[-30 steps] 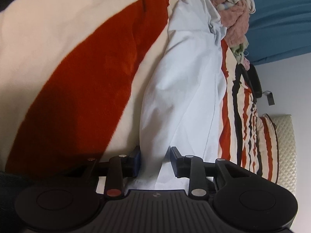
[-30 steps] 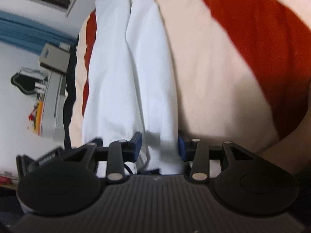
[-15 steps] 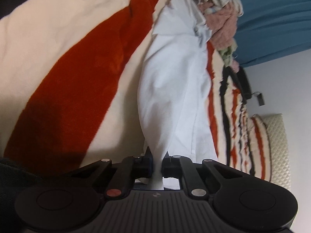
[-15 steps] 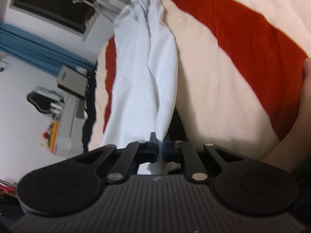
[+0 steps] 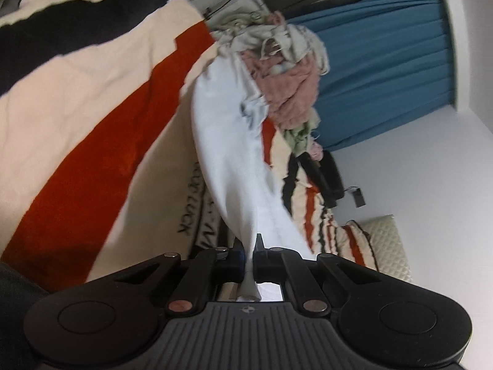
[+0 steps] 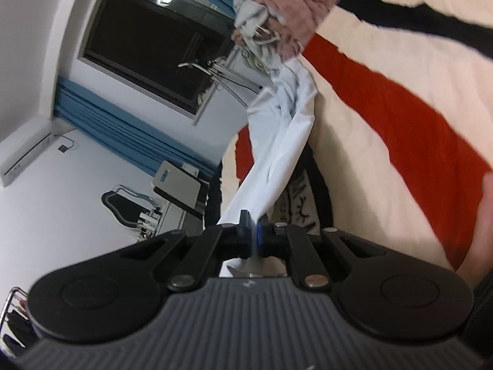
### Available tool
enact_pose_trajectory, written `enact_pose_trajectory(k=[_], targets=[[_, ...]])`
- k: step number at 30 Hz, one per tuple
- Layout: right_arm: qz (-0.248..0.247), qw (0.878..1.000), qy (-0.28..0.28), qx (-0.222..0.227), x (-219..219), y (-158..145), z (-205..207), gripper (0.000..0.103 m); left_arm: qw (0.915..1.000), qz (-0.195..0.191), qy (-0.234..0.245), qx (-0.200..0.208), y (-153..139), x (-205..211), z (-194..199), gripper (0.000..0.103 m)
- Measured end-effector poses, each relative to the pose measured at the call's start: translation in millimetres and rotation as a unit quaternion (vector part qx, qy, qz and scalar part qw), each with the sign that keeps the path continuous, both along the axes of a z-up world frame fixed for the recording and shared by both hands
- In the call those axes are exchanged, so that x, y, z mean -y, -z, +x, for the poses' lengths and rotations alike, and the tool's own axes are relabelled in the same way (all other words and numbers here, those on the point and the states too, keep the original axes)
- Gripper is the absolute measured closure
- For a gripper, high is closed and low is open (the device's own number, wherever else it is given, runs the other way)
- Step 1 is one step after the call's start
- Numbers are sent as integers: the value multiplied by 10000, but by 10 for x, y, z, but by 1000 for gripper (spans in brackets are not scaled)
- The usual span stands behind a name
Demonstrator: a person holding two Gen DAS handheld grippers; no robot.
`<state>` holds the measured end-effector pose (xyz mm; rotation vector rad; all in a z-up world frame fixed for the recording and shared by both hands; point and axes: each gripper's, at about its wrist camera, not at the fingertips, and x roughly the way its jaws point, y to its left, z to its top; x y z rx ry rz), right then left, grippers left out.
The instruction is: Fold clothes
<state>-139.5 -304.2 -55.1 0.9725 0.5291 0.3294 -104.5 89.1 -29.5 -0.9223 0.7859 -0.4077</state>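
Note:
A white garment point(image 5: 228, 154) stretches from a heap of clothes down to my left gripper point(image 5: 249, 257), which is shut on its near edge, cloth bunched between the pads. In the right wrist view the same white garment point(image 6: 277, 154) hangs taut from the heap to my right gripper point(image 6: 252, 237), also shut on a pinch of the fabric. Both held ends are lifted off the striped blanket point(image 5: 92, 108), and the far end of the garment stays tucked under the heap.
A heap of pink, grey and green clothes point(image 5: 286, 77) lies at the far end of the red, cream and black blanket point(image 6: 400, 108). Blue curtains point(image 5: 385, 77), a dark window point(image 6: 148, 46), a quilted cushion point(image 5: 388, 246) and a white wall surround the bed.
Both grippers went from open around the garment's edge to shut on it, then rose, lifting the white cloth off the blanket. More of the room has come into both views.

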Motion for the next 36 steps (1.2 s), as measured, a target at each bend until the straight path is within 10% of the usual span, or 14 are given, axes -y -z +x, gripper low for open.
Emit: enact_pose_trajectory(k=[14, 26, 36], targets=[[-14, 9997, 4, 237, 70, -240, -543, 96, 9980, -587, -160, -183, -196, -261, -579, 99], [-28, 9990, 395, -202, 100, -327, 685, 96, 9956, 667, -628, -189, -329, -115, 1104, 98], [-1102, 9912, 729, -65, -13, -207, 2185, 96, 9743, 1903, -775, 922, -290, 384, 2409, 98]])
